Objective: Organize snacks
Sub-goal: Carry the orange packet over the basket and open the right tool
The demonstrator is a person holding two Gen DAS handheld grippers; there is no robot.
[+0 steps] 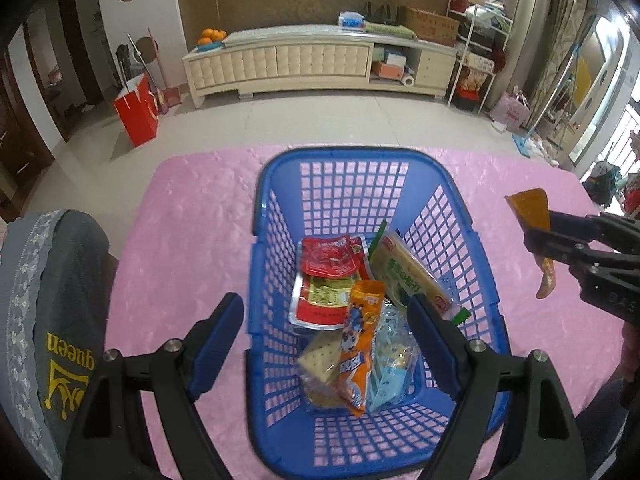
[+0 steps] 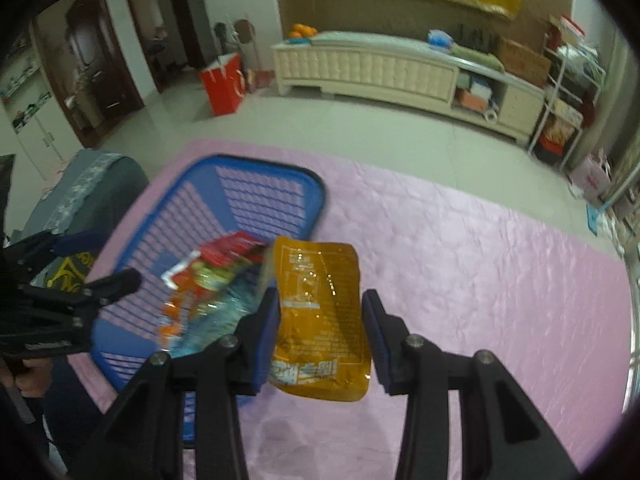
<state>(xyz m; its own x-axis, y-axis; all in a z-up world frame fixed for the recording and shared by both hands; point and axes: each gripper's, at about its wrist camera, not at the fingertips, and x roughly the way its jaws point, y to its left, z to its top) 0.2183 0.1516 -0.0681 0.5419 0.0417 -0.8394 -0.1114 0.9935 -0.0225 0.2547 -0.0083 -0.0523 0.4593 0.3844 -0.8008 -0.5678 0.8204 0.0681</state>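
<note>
Risk first: flat amber-orange plastic snack pouch (image 2: 320,316) looks only lightly pinched, and only by the left pad. In the right wrist view the blue pad on the left presses the pouch's edge while the other pad stands apart from it, so hold on the pouch cannot be confirmed from here. In the left wrist view the pouch (image 1: 530,210) shows clamped between the dark jaws, so I log the right gripper (image 2: 322,340) as closed on it, grip judged marginal. Slick film could slide out before reaching the basket.

Second risk: the pouch hangs above the pink quilted table cover (image 2: 480,280), beside the blue plastic lattice basket (image 2: 224,208) and not over it. Release now would likely land it on the cloth. Right wrist view is motion-blurred.

Pose: right gripper is held level to the right of the basket, above rim height, fingers pointing across the table. Left gripper (image 1: 326,338) hovers over the basket's near end, jaws spread wide and empty, one finger outside the left wall (image 1: 262,280), the other inside.

Basket contents: red sealed packets (image 1: 326,276), pale green-printed cracker pack (image 1: 408,272), orange cartoon-printed stick pack (image 1: 358,344), clear-wrapped crackers (image 1: 318,364), light-blue wrappers (image 1: 390,368).
</note>
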